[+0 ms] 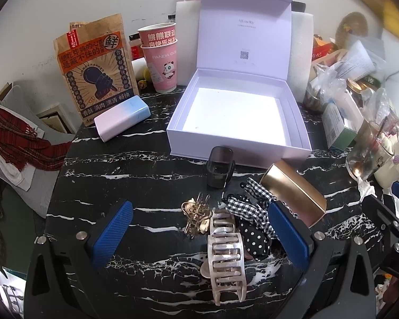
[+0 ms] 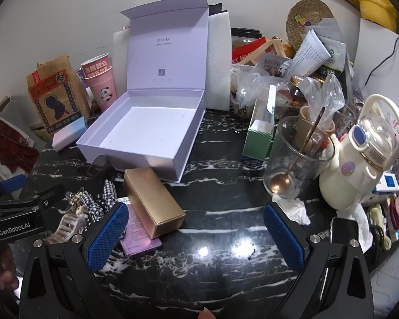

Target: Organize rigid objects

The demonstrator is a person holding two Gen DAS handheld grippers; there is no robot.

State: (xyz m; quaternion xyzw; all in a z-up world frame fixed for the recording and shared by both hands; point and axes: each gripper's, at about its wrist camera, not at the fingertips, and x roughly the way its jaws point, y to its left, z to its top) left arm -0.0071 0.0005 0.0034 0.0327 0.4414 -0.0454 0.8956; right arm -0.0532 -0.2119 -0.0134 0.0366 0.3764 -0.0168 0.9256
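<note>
An open white box [image 1: 298, 122] [image 2: 98, 143] with its lid up stands on the black marble table, nothing inside it. In front of it lie a dark translucent clip [image 1: 219, 170], a gold claw clip [image 1: 196, 218], a cream claw clip [image 1: 226, 255] [image 2: 69, 226], checked and dotted hair ties [image 1: 252, 218] [image 2: 98, 202], and a gold carton [image 1: 295, 188] [image 2: 153, 199] on a pink packet [image 2: 141, 236]. My left gripper [image 1: 199, 226] is open around the clips. My right gripper [image 2: 196, 228] is open over bare table, right of the gold carton.
A pink-blue case [image 1: 122, 121], a snack bag [image 1: 95, 71] and stacked paper cups [image 1: 161, 58] stand behind left. At right are a glass with a spoon [image 2: 292, 159], a cream bottle [image 2: 359, 159], a green carton [image 2: 258, 138] and piled clutter. A red scarf [image 1: 18, 133] lies off the left edge.
</note>
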